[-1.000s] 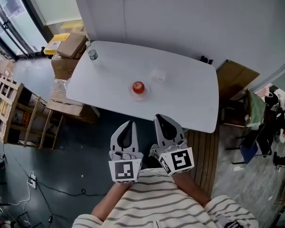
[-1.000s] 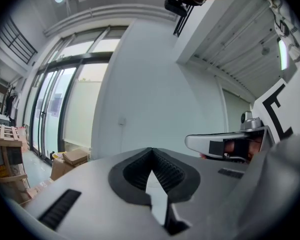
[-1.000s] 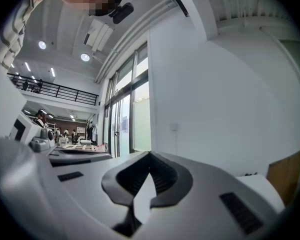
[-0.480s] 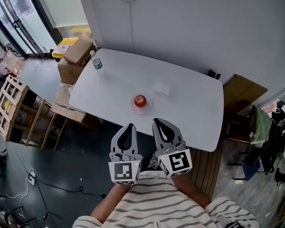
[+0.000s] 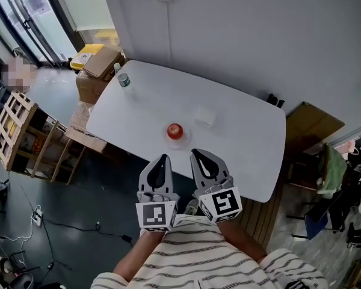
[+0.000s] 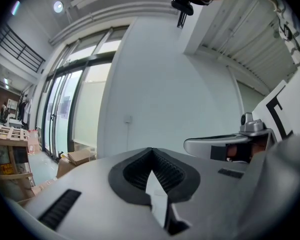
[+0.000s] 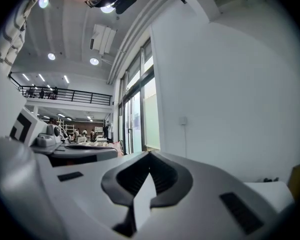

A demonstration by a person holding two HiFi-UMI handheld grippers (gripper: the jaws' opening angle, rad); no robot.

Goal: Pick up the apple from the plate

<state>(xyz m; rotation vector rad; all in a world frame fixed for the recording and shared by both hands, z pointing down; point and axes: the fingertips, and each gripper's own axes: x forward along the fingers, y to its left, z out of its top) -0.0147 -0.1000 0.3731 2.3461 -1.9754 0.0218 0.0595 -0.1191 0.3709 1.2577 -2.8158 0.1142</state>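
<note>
In the head view a red apple (image 5: 175, 130) sits on a small clear plate (image 5: 175, 138) near the front edge of a white table (image 5: 240, 143). My left gripper (image 5: 163, 159) and right gripper (image 5: 198, 153) are side by side just short of that edge, over the floor, both pointing at the table. Each is shut with nothing between its jaws. The left gripper view shows the left gripper (image 6: 151, 150) closed against a white wall. The right gripper view shows the right gripper (image 7: 150, 155) closed too. Neither gripper view shows the apple.
A water bottle (image 5: 123, 79) stands at the table's far left corner, and a small white box (image 5: 204, 115) lies behind the apple. Cardboard boxes (image 5: 99, 65) and a wooden rack (image 5: 18, 131) stand left of the table. A brown board (image 5: 313, 125) stands at its right.
Both grippers have come closer to the table, so the gap between their tips and the apple is smaller. Their jaws stay shut.
</note>
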